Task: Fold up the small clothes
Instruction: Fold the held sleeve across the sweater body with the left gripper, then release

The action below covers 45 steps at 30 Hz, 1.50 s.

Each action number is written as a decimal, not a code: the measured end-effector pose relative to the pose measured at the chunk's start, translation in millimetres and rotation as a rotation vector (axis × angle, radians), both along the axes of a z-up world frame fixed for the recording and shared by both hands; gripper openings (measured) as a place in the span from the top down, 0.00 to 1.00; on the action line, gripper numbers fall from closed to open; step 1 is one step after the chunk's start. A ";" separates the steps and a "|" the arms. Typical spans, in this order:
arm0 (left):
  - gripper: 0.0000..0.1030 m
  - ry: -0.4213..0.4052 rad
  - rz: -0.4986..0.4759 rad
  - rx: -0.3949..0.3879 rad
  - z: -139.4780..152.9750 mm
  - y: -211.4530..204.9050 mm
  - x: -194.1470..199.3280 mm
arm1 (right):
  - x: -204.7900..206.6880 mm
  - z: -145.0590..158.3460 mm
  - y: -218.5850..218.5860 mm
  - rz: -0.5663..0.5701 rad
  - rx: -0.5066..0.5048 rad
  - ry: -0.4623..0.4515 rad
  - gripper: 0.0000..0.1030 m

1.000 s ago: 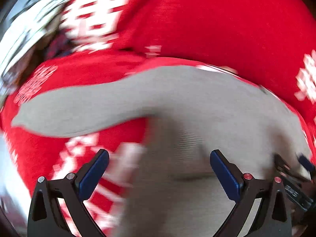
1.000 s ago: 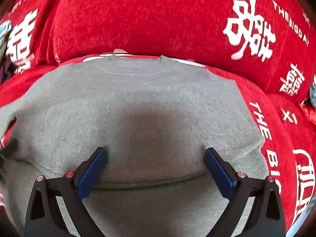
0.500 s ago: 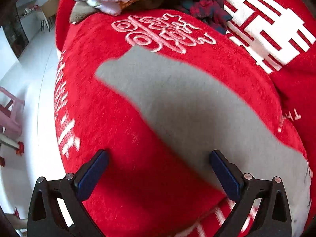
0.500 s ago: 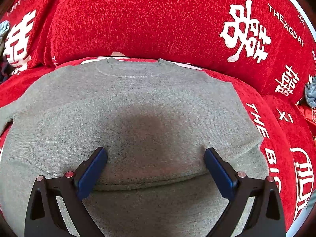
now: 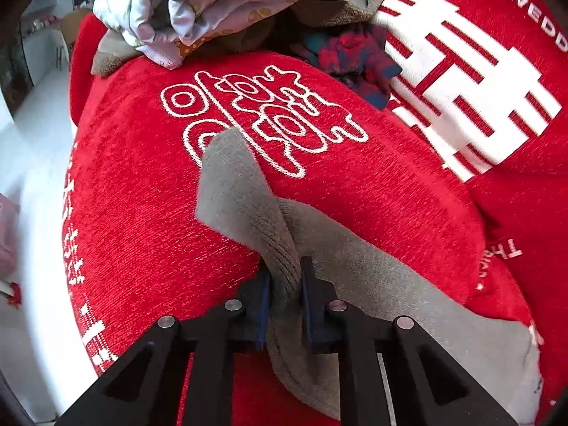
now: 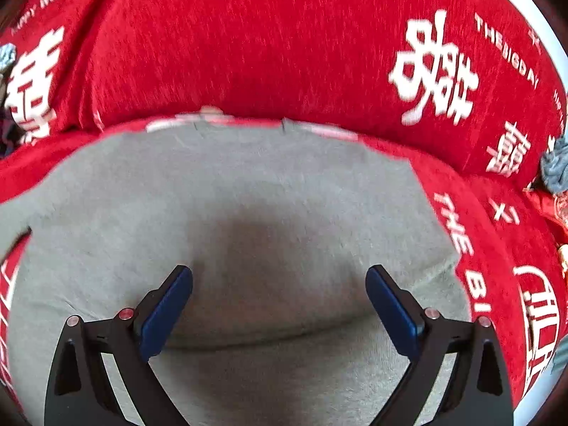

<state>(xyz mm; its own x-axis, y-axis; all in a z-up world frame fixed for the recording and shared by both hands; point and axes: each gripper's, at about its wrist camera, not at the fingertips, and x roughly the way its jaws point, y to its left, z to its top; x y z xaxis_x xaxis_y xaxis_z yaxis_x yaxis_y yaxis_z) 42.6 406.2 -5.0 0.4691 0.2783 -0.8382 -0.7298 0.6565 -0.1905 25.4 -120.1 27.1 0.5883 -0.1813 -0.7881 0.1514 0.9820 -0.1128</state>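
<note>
We see the sweater (image 6: 248,213) lying flat on the sofa cover (image 6: 248,53), neckline toward twelve o'clock against the backrest. Its sleeve (image 5: 234,184) runs out toward eleven o'clock, with a heap of clothes (image 5: 220,3) beyond it at twelve.

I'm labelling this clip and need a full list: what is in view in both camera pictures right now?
sweater: one, grey, spread flat on the sofa cover, neckline toward the backrest
sleeve: one, grey, pinched up off the cover
sofa cover: one, red with white characters and lettering, over seat and backrest
laundry pile: one heap, pale floral fabric over brown and plaid pieces, at the far end of the seat
floor: white, beside the sofa
left gripper: black with blue pads, jaws just closed on the sleeve
right gripper: black with blue pads, open over the sweater's body
</note>
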 end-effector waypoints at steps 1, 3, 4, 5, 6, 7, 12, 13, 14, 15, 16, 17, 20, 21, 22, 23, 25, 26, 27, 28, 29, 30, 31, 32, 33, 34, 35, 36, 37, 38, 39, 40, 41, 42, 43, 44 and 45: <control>0.85 -0.010 0.001 -0.001 0.8 2.1 -3.1 | 2.9 6.2 7.0 0.009 -0.008 -0.015 0.04; 0.85 -0.020 0.006 0.015 1.6 3.8 -8.6 | 12.9 14.3 24.7 0.049 -0.006 -0.022 0.04; 0.85 -0.022 0.010 0.030 2.8 3.4 -10.4 | 18.4 16.1 34.4 0.068 -0.008 -0.015 0.04; 0.85 -0.020 0.013 0.055 5.3 2.0 -13.4 | 25.4 17.2 44.9 0.085 -0.011 -0.008 0.04; 0.89 -0.013 0.014 0.081 7.3 0.2 -13.2 | 33.6 17.1 57.8 0.107 -0.013 -0.002 0.04; 0.89 0.002 0.023 0.117 9.1 -0.7 -13.6 | 42.0 15.6 71.5 0.131 -0.016 0.009 0.04; 0.89 0.002 0.010 0.098 9.4 2.7 -16.2 | 82.2 -0.4 145.1 0.233 -0.057 0.060 0.04; 0.89 0.006 0.007 0.095 7.7 2.9 -15.9 | 88.6 -5.3 160.4 0.251 -0.061 0.074 0.04; 0.89 0.002 0.000 0.090 6.5 3.0 -16.5 | 92.2 -10.7 172.5 0.271 -0.063 0.092 0.04; 0.89 -0.009 -0.006 0.080 6.1 3.8 -17.8 | 95.0 -17.0 187.5 0.295 -0.070 0.116 0.05; 0.89 -0.034 -0.015 0.051 5.6 6.4 -19.9 | 93.9 -17.5 196.1 0.296 -0.086 0.098 0.05; 0.89 -0.060 -0.021 0.011 4.7 11.2 -22.8 | 91.5 -15.1 202.8 0.310 -0.089 0.074 0.05; 0.89 -0.129 -0.040 -0.099 0.8 25.7 -29.1 | 86.4 -10.4 205.8 0.341 -0.047 0.078 0.07; 0.89 -0.146 -0.046 -0.120 0.6 28.2 -30.4 | 81.9 -7.3 200.8 0.340 -0.038 0.060 0.07; 0.89 -0.167 -0.053 -0.138 1.4 30.0 -31.7 | 78.9 -5.2 195.3 0.334 -0.031 0.048 0.07; 0.89 -0.185 -0.062 -0.146 3.3 30.1 -32.6 | 75.4 -3.5 189.0 0.323 -0.025 0.039 0.07; 0.89 -0.199 -0.076 -0.123 9.4 24.8 -32.5 | 72.4 -3.1 175.4 0.295 -0.005 0.034 0.07; 0.89 -0.192 -0.082 -0.095 13.9 18.6 -30.9 | 73.8 -5.0 171.5 0.287 0.001 0.044 0.07; 0.89 -0.185 -0.086 -0.075 17.5 13.6 -29.6 | 77.3 -10.9 170.5 0.283 0.002 0.077 0.07; 0.89 -0.179 -0.095 -0.053 21.8 7.1 -27.7 | 80.7 -18.7 172.4 0.293 -0.003 0.129 0.07; 0.89 -0.174 -0.107 -0.027 27.6 -1.5 -25.2 | 82.5 -22.4 175.2 0.308 -0.002 0.153 0.08; 0.89 -0.171 -0.117 -0.006 32.4 -7.8 -24.3 | 81.2 -18.9 174.8 0.317 0.005 0.131 0.08; 0.89 -0.171 -0.129 0.015 37.5 -15.8 -23.0 | 79.3 -13.9 173.4 0.323 0.018 0.113 0.08; 0.89 -0.170 -0.146 0.029 42.5 -24.9 -20.5 | 77.1 -8.4 168.7 0.320 0.059 0.098 0.08; 0.89 -0.166 -0.159 0.034 45.6 -31.8 -18.4 | 75.3 -5.5 164.2 0.313 0.081 0.090 0.08; 0.89 -0.161 -0.177 0.038 48.2 -39.3 -15.0 | 73.5 -2.7 158.7 0.299 0.086 0.081 0.08; 0.89 -0.154 -0.196 0.043 50.5 -48.9 -10.3 | 71.5 -1.0 152.5 0.282 0.072 0.072 0.08; 0.89 -0.149 -0.210 0.042 51.6 -56.3 -6.5 | 68.0 -0.3 143.9 0.261 0.049 0.064 0.08; 0.89 -0.145 -0.231 0.035 51.9 -65.5 -2.0 | 66.0 0.3 136.1 0.250 0.038 0.061 0.08; 0.89 -0.136 -0.256 0.028 51.7 -77.2 3.7 | 63.8 0.6 126.4 0.237 0.034 0.061 0.08; 0.89 -0.130 -0.276 0.028 51.5 -87.4 8.1 | 61.4 0.6 113.7 0.218 0.037 0.063 0.08; 0.89 -0.121 -0.296 0.033 51.3 -99.7 12.8 | 58.7 1.7 101.3 0.199 0.045 0.063 0.08; 0.89 -0.108 -0.325 0.040 50.8 -115.8 18.9 | 59.0 3.1 92.7 0.185 0.052 0.060 0.08; 0.89 -0.102 -0.341 0.042 50.2 -124.4 21.8 | 53.4 4.6 77.6 0.167 0.057 0.056 0.08; 0.89 -0.092 -0.359 0.042 49.3 -135.7 25.8 | 48.8 6.1 64.2 0.148 0.056 0.053 0.08; 0.89 -0.084 -0.375 0.041 48.4 -147.7 29.9 | 44.4 7.8 52.8 0.134 0.054 0.050 0.08; 0.89 -0.077 -0.387 0.042 47.2 -157.2 32.8 | 39.4 8.1 41.5 0.115 0.050 0.046 0.08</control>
